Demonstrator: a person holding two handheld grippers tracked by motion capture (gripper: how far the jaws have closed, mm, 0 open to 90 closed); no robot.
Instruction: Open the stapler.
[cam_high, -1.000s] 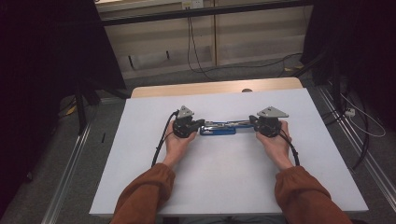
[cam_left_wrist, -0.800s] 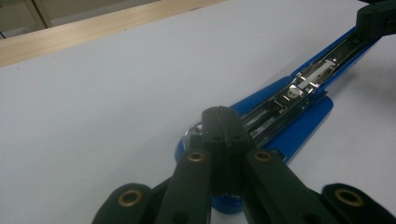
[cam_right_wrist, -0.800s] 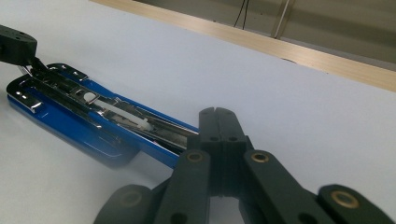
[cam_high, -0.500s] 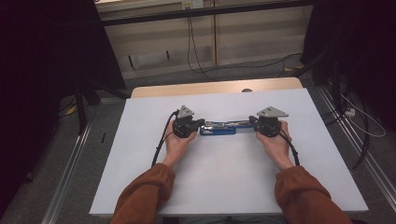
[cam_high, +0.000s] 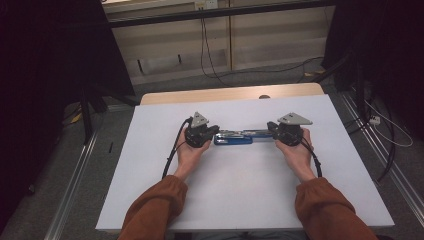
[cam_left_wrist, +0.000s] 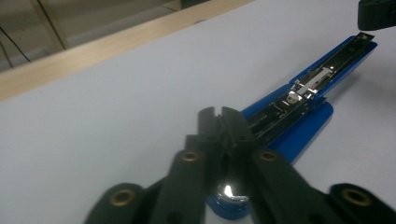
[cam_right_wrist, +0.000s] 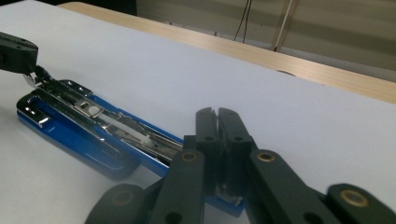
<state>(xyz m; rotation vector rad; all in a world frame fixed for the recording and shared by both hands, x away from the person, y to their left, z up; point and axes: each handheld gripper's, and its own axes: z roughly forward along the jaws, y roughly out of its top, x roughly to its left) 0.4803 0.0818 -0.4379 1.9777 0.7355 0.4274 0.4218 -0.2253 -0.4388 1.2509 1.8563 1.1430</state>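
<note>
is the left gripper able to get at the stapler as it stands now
Probably yes: the left gripper seems already shut on one end of the open blue stapler, with the right gripper at the other end and bare table around.

White table (cam_high: 150, 200) with bare wood strip along far edge. Blue stapler (cam_high: 234, 138), opened flat, lies centre, lengthwise left to right. Left gripper (cam_high: 216, 131) at its left end, right gripper (cam_high: 270, 128) at its right end, each hand-held. Orange sleeves at near edge
</note>
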